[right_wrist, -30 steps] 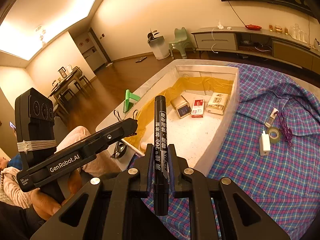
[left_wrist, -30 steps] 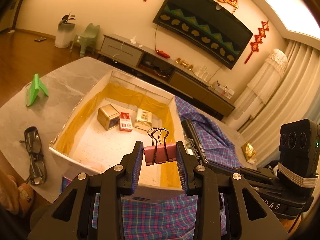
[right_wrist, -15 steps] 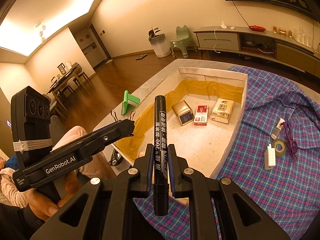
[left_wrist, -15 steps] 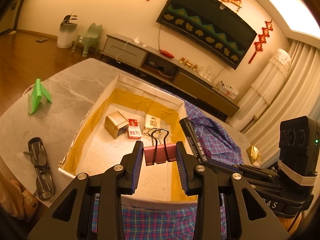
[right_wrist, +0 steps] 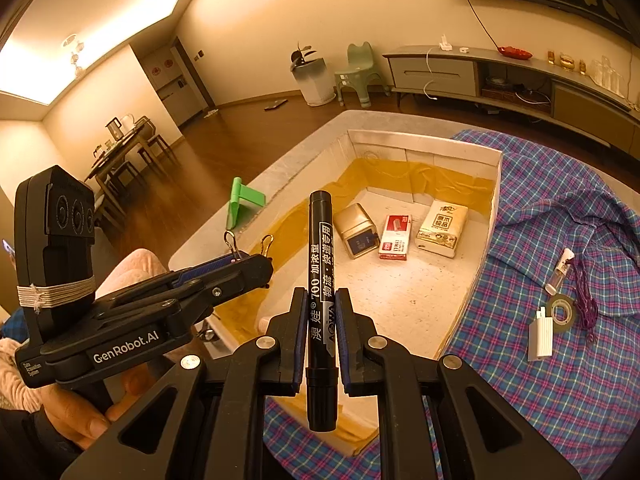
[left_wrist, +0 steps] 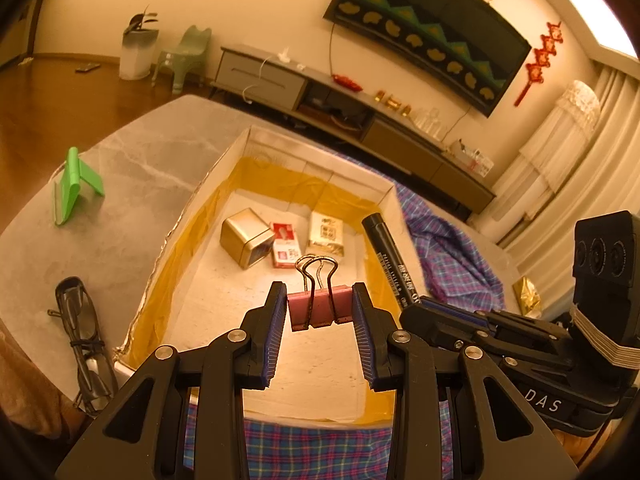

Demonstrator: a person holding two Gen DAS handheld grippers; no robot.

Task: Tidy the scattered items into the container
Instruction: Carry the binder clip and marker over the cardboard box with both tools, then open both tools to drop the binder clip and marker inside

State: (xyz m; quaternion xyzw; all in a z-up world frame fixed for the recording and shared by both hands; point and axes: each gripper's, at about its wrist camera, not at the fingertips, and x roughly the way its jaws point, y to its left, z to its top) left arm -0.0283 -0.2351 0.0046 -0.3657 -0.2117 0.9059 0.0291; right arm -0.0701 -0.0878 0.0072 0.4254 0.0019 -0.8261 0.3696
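My left gripper [left_wrist: 320, 308] is shut on a pink binder clip [left_wrist: 319, 309], wire handles up, held above the near part of the open white box [left_wrist: 316, 160]. Beside it on the right, my right gripper [right_wrist: 321, 312] is shut on a black marker [right_wrist: 320, 264] that stands upright over the box's near edge; the marker [left_wrist: 390, 260] also shows in the left wrist view. On the box floor lie a gold tin [left_wrist: 246, 238], a red pack [left_wrist: 285, 245] and a tissue pack [left_wrist: 326, 233].
A green stand [left_wrist: 74, 184] and folded glasses [left_wrist: 82, 338] lie on the marble table left of the box. On the plaid cloth [right_wrist: 560, 360] to the right are a white charger [right_wrist: 541, 334], a tape roll [right_wrist: 562, 314], a small vial [right_wrist: 559, 272] and a purple cord [right_wrist: 585, 300].
Both grippers have moved forward over the box with their loads still held. The box and its contents now sit nearer and lower in both views.
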